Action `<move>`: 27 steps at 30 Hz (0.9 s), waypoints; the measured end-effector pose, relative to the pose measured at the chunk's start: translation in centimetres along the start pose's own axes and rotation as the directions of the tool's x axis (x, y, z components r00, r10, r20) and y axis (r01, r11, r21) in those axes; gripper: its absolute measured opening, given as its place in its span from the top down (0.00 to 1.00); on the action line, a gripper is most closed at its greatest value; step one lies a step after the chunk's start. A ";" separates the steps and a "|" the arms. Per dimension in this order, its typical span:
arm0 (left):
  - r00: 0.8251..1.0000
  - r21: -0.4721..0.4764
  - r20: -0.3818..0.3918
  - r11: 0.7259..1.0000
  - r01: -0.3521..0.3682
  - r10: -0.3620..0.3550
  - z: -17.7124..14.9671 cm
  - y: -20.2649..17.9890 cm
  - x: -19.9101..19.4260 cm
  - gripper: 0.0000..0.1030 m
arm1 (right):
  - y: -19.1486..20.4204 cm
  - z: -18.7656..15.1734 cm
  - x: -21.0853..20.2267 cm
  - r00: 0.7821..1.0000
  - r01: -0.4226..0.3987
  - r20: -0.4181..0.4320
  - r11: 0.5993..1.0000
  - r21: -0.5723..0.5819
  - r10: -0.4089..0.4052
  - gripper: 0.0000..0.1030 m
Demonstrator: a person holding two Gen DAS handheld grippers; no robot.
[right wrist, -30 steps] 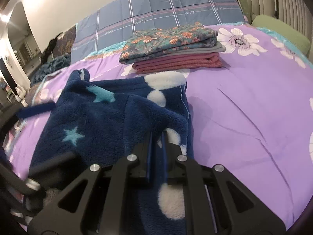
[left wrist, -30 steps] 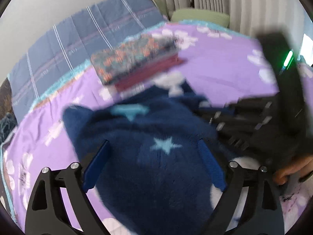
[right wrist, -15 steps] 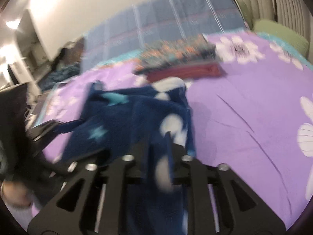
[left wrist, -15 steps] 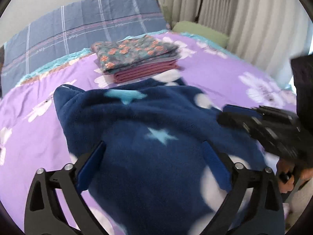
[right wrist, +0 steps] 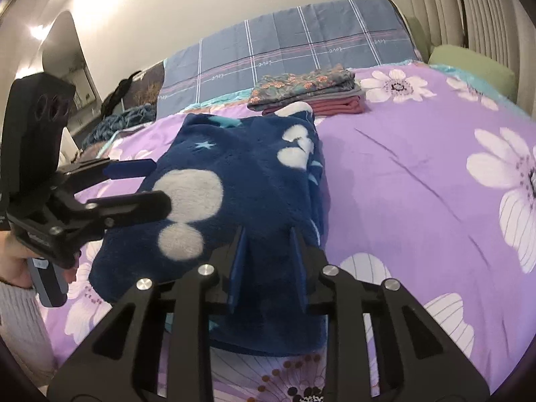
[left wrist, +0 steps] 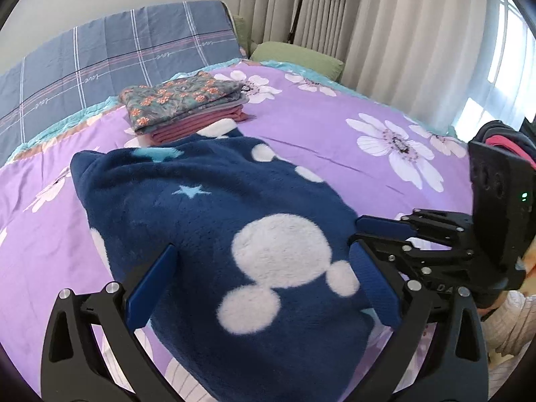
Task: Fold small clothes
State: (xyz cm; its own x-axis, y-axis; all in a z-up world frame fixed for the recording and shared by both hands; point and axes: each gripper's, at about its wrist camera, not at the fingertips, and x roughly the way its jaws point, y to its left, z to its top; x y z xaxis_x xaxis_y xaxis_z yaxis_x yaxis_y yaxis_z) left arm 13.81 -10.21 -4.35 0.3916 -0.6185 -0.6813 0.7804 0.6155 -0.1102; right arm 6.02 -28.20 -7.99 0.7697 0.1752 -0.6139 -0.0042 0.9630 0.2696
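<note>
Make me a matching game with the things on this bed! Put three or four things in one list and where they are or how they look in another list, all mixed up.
Things:
1. fleece garment
2. stack of folded clothes
3. left gripper
4. green cushion

Descriptions:
A. far side of the bed, by the curtains
B. jaws wide open, nothing gripped
C. navy blue with white blobs and small stars
D. flowery piece on top, pink one at the bottom

Pairs: 1-C, 2-D, 3-B, 4-A
</note>
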 end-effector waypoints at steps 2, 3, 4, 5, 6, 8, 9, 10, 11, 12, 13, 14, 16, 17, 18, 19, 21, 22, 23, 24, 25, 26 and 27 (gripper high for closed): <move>1.000 0.006 0.005 1.000 -0.002 0.002 0.0 -0.1 -0.1 0.01 | 0.3 -0.3 0.0 1.000 0.007 0.000 1.000 -0.015 -0.007 0.75; 1.000 0.011 0.008 1.000 -0.003 0.003 0.0 -0.2 -0.2 0.01 | 0.3 -0.3 0.1 1.000 0.009 -0.001 1.000 -0.019 -0.009 0.75; 1.000 0.015 0.013 1.000 -0.004 0.004 0.1 -0.3 -0.2 0.01 | 0.4 -0.4 0.3 1.000 0.012 -0.004 1.000 -0.023 -0.012 0.75; 1.000 0.018 0.017 1.000 -0.006 0.006 0.1 -0.3 -0.3 0.01 | 0.4 -0.5 0.3 1.000 0.013 -0.005 1.000 -0.025 -0.013 0.75; 1.000 0.022 0.020 1.000 -0.008 0.007 0.2 -0.3 -0.3 0.01 | 0.4 -0.6 0.4 1.000 0.015 -0.008 0.999 -0.030 -0.015 0.75; 1.000 0.031 -0.001 0.999 -0.012 0.012 0.0 0.0 0.6 0.01 | 0.4 -0.7 0.9 0.999 0.027 -0.025 0.999 -0.039 -0.028 0.75; 1.000 0.043 -0.023 0.999 -0.017 0.018 -0.3 0.2 1.4 0.01 | 0.3 -0.8 1.1 0.999 0.032 -0.035 0.999 -0.039 -0.034 0.75; 0.998 0.092 -0.052 0.995 -0.029 0.034 -1.2 0.4 3.0 0.01 | 0.2 -1.1 1.6 0.998 0.031 -0.045 0.999 -0.036 -0.033 0.75; 0.998 0.126 -0.046 0.991 -0.042 0.048 -1.9 0.5 3.9 0.01 | 0.0 -1.3 2.1 0.998 0.035 -0.056 0.999 -0.039 -0.037 0.75; 0.999 0.128 -0.011 0.991 -0.046 0.048 -2.7 0.8 4.6 0.01 | -0.1 -1.5 2.6 0.997 0.045 -0.059 0.998 -0.044 -0.047 0.75; 0.999 0.109 0.004 0.993 -0.047 0.047 -2.9 0.9 4.6 0.01 | -0.1 -1.6 2.8 0.997 0.044 -0.058 0.998 -0.039 -0.046 0.75; 0.997 0.116 0.006 0.991 -0.072 0.072 -2.9 0.5 4.5 0.01 | -0.2 -1.5 2.8 0.997 0.042 -0.059 0.999 -0.032 -0.044 0.75; 0.995 0.128 -0.006 0.987 -0.099 0.101 -2.7 0.0 4.3 0.01 | -0.1 -1.3 2.6 0.996 0.047 -0.069 0.999 -0.023 -0.048 0.75; 0.995 0.124 -0.007 0.987 -0.099 0.100 -2.6 0.0 4.1 0.01 | 0.0 -1.3 2.3 0.997 0.049 -0.067 0.999 -0.020 -0.050 0.75; 0.995 0.109 -0.007 0.989 -0.095 0.097 -2.4 0.1 3.4 0.01 | 0.4 -1.2 1.5 0.997 0.050 -0.056 0.999 -0.018 -0.051 0.75; 0.996 0.088 -0.004 0.992 -0.090 0.090 -2.3 0.1 2.6 0.01 | 0.7 -1.1 0.8 0.998 0.049 -0.044 0.998 -0.024 -0.050 0.75; 0.997 0.042 0.033 0.997 -0.070 0.069 -2.3 0.4 0.0 0.01 | 1.7 -1.2 -1.0 0.999 0.041 0.009 0.997 -0.062 -0.041 0.75; 0.997 0.037 0.049 0.997 -0.062 0.060 -2.4 0.3 -0.7 0.01 | 2.1 -1.4 -1.8 0.999 0.028 0.030 0.996 -0.084 -0.025 0.75; 0.998 0.034 0.050 0.998 -0.051 0.049 -2.9 0.3 -1.3 0.01 | 2.2 -1.4 -1.9 1.000 0.017 0.024 0.996 -0.089 -0.015 0.75; 0.999 0.040 0.024 0.998 -0.044 0.043 -3.5 0.3 -1.1 0.01 | 2.1 -1.6 -1.4 1.000 0.008 0.000 0.996 -0.085 -0.008 0.75; 0.999 0.055 -0.020 0.998 -0.041 0.042 -4.3 0.2 -0.2 0.01 | 1.5 -2.1 -0.3 0.999 0.015 -0.046 0.998 -0.061 -0.018 0.76; 0.997 0.097 -0.039 0.993 -0.061 0.065 -5.6 0.0 1.0 0.01 | 0.7 -2.6 0.9 0.996 0.004 -0.092 1.000 -0.023 -0.006 0.76; 0.996 0.122 -0.033 0.990 -0.073 0.078 -6.5 0.0 1.8 0.01 | -0.1 -3.3 2.0 0.994 -0.024 -0.106 1.000 0.019 0.026 0.76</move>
State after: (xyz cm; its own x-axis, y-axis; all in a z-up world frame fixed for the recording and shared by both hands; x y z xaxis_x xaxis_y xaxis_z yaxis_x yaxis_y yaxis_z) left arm 11.30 -8.16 -10.23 0.4349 -0.5526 -0.7110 0.8033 0.5948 0.0291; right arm 5.46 -27.23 -11.65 0.6973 0.2209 -0.6819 -0.0105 0.9544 0.2984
